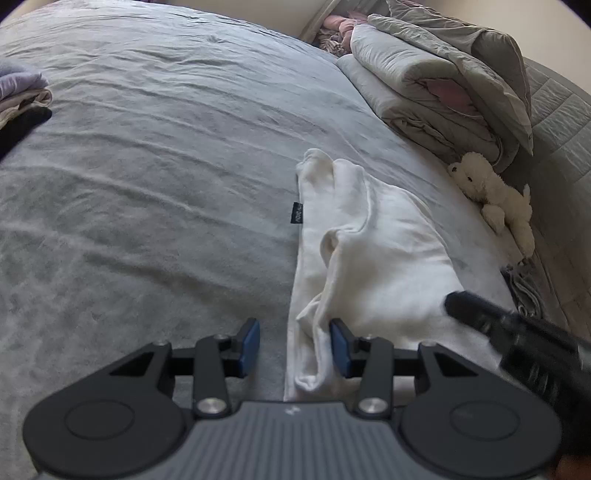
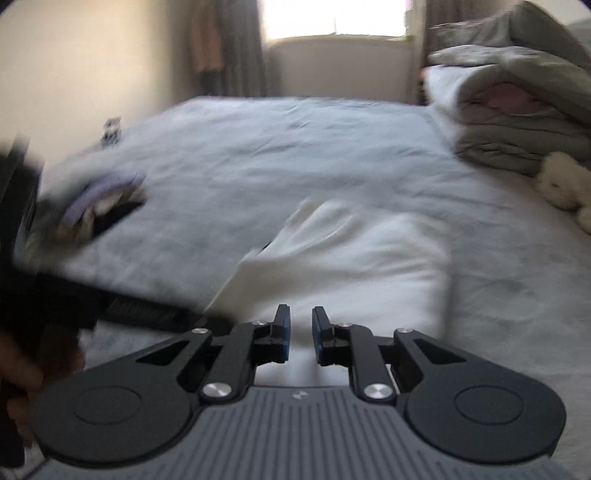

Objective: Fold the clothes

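Observation:
A white garment (image 1: pixel 388 251) lies partly folded on the grey bed cover (image 1: pixel 147 184), with a small black label (image 1: pixel 297 213) at its left edge. My left gripper (image 1: pixel 295 332) hovers over the garment's near left edge. Its jaws are open, and a bunched white fold lies under them by the right pad (image 1: pixel 341 347). The right gripper's black body (image 1: pixel 509 332) reaches in over the garment's near right part. In the blurred right wrist view my right gripper (image 2: pixel 300 321) stands above the white garment (image 2: pixel 351 251) with a narrow gap and nothing between the pads.
A folded grey duvet (image 1: pixel 443 85) and a white plush toy (image 1: pixel 491 195) sit at the bed's right side. A pile of clothes (image 1: pixel 22 99) lies at the far left. A bright window (image 2: pixel 332 18) is behind the bed. A hand (image 2: pixel 22 369) holds the left gripper's body.

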`<state>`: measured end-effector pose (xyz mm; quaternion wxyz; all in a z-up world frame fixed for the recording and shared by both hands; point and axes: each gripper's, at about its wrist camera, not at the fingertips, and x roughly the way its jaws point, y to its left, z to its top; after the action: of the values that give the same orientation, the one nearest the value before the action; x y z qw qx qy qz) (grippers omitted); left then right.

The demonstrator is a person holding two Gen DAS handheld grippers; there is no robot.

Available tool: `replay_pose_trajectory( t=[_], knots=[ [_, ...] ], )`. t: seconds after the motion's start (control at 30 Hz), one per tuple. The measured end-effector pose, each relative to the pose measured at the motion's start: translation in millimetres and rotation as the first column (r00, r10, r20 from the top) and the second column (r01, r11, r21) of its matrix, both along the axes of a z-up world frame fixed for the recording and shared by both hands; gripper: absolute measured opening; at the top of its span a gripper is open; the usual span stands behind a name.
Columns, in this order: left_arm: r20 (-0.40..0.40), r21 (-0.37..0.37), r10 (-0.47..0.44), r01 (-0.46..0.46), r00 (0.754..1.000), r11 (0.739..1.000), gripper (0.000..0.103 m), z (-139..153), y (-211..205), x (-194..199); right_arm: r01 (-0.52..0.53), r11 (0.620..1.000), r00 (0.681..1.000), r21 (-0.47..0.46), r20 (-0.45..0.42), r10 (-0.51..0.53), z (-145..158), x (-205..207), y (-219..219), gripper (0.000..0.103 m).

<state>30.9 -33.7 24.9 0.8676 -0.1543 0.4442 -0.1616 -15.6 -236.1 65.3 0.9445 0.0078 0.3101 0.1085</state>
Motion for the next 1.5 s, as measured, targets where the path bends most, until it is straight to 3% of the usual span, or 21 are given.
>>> replay_pose_trajectory(
  t=[0.2, 0.33, 0.5, 1.03, 1.13, 1.2, 1.27, 1.33, 1.4, 1.5],
  knots=[
    [0.01, 0.014, 0.007, -0.007, 1.0, 1.0, 0.045, -1.2, 0.6, -1.9, 0.097, 0.992, 0.987, 0.084, -0.134, -0.085, -16.7, 27.0, -40.7, 0.011],
    [0.015, 0.021, 0.008, -0.008, 1.0, 1.0, 0.045, -0.1, -3.6, -2.7, 0.123, 0.983, 0.98, 0.138, -0.17, -0.099, -23.3, 45.6, -51.8, 0.003],
    [0.014, 0.023, 0.005, -0.006, 1.0, 1.0, 0.045, 0.6, -6.2, -1.3, 0.142, 0.973, 0.973, 0.182, -0.205, -0.103, -32.7, 76.4, -63.6, 0.0],
    [0.025, 0.032, -0.009, 0.009, 1.0, 0.999, 0.045, 0.0, -8.3, -3.0, 0.086, 0.989, 0.985, 0.118, -0.16, -0.067, -41.1, 151.9, -88.2, 0.0],
    [0.025, 0.033, -0.015, 0.014, 1.0, 0.999, 0.045, 0.2, -7.7, -3.2, 0.128, 0.99, 0.988, 0.058, -0.095, -0.122, -37.5, 153.5, -88.5, 0.0],
    [0.024, 0.032, -0.016, 0.015, 1.0, 0.999, 0.045, 0.2, -7.3, -2.7, 0.203, 0.979, 0.979, -0.009, -0.022, -0.204, -38.5, 149.7, -88.5, 0.018],
    [0.022, 0.029, -0.016, 0.016, 1.0, 0.999, 0.045, 0.1, -6.7, -1.9, 0.214, 0.976, 0.976, 0.047, -0.051, -0.211, -44.3, 145.3, -94.7, 0.018],
    [0.017, 0.02, -0.015, 0.015, 1.0, 1.0, 0.045, -0.1, -5.3, -0.9, 0.216, 0.976, 0.976, 0.028, -0.047, -0.214, -41.3, 139.4, -93.2, 0.018],
    [0.011, 0.003, -0.013, 0.013, 1.0, 1.0, 0.044, -0.6, -3.1, 0.1, 0.225, 0.974, 0.974, 0.017, -0.028, -0.224, -25.7, 129.7, -90.8, 0.018],
    [-0.008, -0.039, 0.003, -0.003, 1.0, 0.999, 0.044, -2.5, 2.3, 1.3, 0.189, 0.978, 0.982, 0.087, -0.031, -0.187, -1.2, 111.4, -83.3, 0.019]
  ],
)
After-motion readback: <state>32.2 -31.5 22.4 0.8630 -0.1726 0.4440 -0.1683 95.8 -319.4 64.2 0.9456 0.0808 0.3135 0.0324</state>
